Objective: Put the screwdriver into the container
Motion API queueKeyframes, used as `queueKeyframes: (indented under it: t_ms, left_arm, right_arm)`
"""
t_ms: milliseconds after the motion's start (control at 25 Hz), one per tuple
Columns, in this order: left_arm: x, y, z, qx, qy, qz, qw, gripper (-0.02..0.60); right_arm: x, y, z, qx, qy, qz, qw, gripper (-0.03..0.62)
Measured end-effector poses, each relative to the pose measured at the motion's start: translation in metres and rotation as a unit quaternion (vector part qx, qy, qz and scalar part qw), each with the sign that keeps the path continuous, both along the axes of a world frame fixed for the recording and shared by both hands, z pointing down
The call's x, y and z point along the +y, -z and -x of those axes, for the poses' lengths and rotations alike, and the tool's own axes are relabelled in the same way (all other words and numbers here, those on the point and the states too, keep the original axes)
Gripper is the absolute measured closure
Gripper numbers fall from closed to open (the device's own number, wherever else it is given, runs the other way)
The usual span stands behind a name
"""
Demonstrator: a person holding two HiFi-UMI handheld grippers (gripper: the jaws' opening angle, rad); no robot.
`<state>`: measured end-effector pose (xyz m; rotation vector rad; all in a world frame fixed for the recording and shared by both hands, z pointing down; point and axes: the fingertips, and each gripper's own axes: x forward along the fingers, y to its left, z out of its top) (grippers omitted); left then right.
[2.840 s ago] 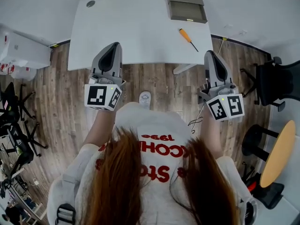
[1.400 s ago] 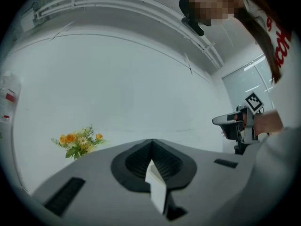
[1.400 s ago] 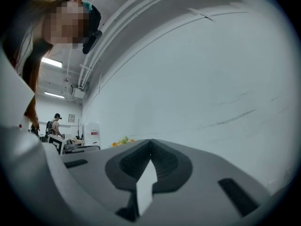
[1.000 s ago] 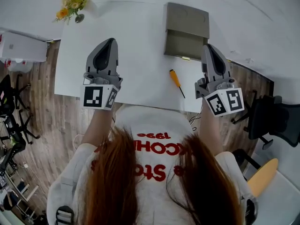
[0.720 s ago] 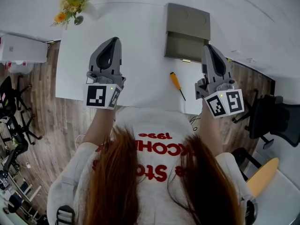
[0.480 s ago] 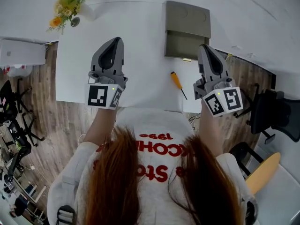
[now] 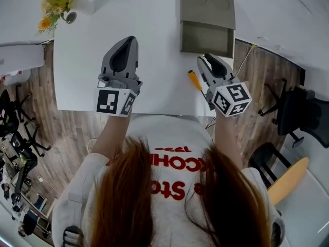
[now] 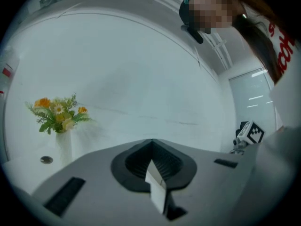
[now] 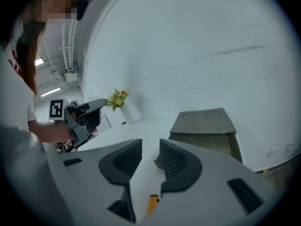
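Note:
An orange-handled screwdriver (image 7: pixel 194 79) lies on the white table (image 7: pixel 154 45), just in front of the grey container (image 7: pixel 206 18), whose open tray faces me. My right gripper (image 7: pixel 205 59) hovers over the screwdriver's right side, angled left. Its jaws are opening, and the pads press on nothing. In the right gripper view the orange handle (image 9: pixel 153 204) shows on the table through the gap of the right gripper (image 9: pixel 150 145), with the container (image 9: pixel 204 127) ahead on the right. The left gripper (image 7: pixel 127 41) is held over the table's left half. In its own view the left gripper (image 8: pixel 151 144) is shut and empty.
A white vase of yellow and orange flowers (image 7: pixel 54 6) stands at the table's far left corner. Black office chairs (image 7: pixel 300 115) sit to the right on the wooden floor. A cable (image 7: pixel 242 55) hangs at the table's right edge.
My right gripper has swung left and forward over the screwdriver, and its jaws have parted. The left gripper has hardly moved. The head view has shifted slightly.

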<state>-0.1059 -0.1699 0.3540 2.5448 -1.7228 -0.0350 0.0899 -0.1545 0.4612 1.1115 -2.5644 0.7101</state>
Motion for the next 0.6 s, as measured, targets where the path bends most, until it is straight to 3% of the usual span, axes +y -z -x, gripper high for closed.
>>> queueKeyframes:
  t_ms: [240, 600]
  left_arm:
    - [0.004, -0.021, -0.009, 0.002, -0.011, 0.027, 0.9996, 0.581]
    - [0.011, -0.035, -0.006, -0.005, -0.01, 0.046, 0.9989, 0.581]
  right_arm:
    - [0.039, -0.078, 0.002, 0.093, 0.047, 0.07, 0.992, 0.447]
    - [0.079, -0.139, -0.004, 0.229, 0.119, 0.117, 0.959, 0.441]
